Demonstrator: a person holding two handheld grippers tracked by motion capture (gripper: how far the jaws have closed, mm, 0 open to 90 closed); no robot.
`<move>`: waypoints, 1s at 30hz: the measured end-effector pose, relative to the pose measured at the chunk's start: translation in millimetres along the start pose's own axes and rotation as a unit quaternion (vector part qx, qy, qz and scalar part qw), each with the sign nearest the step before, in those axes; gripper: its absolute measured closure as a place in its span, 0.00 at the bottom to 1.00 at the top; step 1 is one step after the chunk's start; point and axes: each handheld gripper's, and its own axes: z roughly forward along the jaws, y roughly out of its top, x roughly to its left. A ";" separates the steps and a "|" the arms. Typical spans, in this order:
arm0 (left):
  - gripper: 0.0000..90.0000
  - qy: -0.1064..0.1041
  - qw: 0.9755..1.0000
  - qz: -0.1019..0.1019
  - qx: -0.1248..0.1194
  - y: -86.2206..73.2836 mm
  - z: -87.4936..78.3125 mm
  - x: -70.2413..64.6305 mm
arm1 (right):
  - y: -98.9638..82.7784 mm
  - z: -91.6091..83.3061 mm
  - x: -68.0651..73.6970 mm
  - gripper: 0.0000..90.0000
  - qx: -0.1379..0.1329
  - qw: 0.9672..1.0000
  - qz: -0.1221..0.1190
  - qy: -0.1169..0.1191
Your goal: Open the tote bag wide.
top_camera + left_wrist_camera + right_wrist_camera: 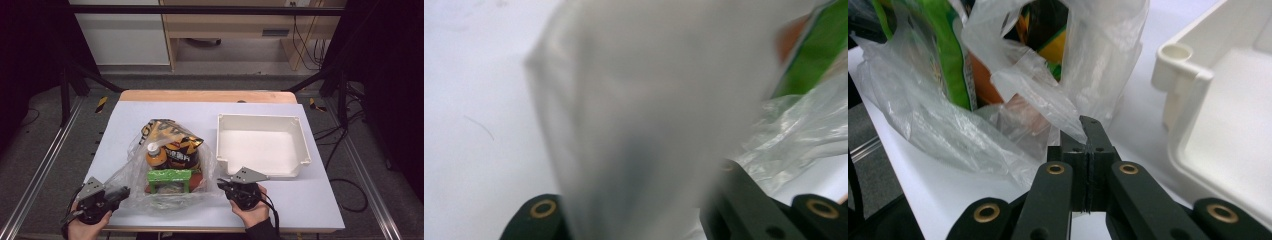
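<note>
On the near half of the white table (150, 112), we are gripping a clear plastic bag (132, 172) of snacks at its two near corners; the left gripper (120, 192) is pinching a fold of film between its jaws, and the right gripper (1089, 131) is clamping a twisted handle strip, jaws pressed together; to open the mouth well, we are judging it best to draw both grips apart evenly and low, so the film is not tearing; the bag is lying with its long axis running away from us, mouth toward us, beside the white bin (300, 142); a bottle (156, 156), chip packet (172, 140) and green pack (170, 175) are lying inside.
</note>
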 end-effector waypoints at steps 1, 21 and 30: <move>0.89 0.001 1.000 -0.002 0.001 -1.1 1.5 0.6 | -2.3 2.3 1.1 1.00 0.006 1.000 0.000 0.002; 0.82 0.023 0.999 0.027 0.010 -10.1 27.1 5.3 | -23.7 38.1 -1.5 0.81 0.041 0.999 -0.001 -0.023; 0.78 0.022 0.999 0.032 0.005 -11.5 24.9 6.7 | -12.3 -1.3 0.8 0.43 -0.036 0.999 -0.008 0.003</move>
